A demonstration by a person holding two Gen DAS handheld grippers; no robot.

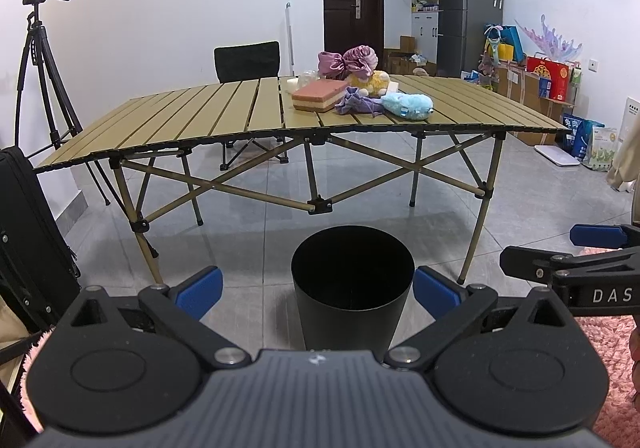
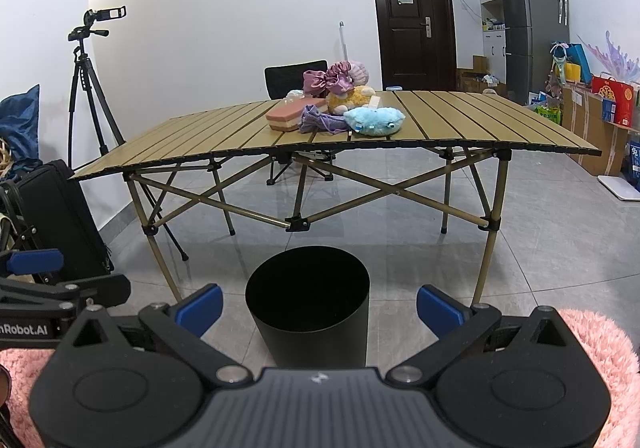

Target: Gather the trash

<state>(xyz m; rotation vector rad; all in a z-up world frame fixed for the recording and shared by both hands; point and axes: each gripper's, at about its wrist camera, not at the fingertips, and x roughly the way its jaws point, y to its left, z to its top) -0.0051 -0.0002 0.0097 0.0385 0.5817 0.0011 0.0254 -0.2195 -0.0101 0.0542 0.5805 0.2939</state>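
Tiled floor [image 1: 520, 188], bin [image 1: 352, 288] before table [image 1: 200, 116]

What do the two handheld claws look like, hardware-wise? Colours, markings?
Both match: the left claw and right claw have black linkage arms with silver pivot screws, blue finger pads, round black discs and a ribbed grey body. White lettering shows on each claw's side, partly cut off. No cables visible.

A bin [image 1: 352, 288] stands on the floor before the worktop [image 1: 224, 108]. On the worktop, a block [image 1: 318, 94] lies left of a plush toy [image 1: 408, 104], with a cloth [image 1: 358, 102] between them. A chair [image 1: 246, 60] stands behind the worktop, a tripod [image 1: 38, 60] to its left, a refrigerator [image 1: 468, 4] behind right.
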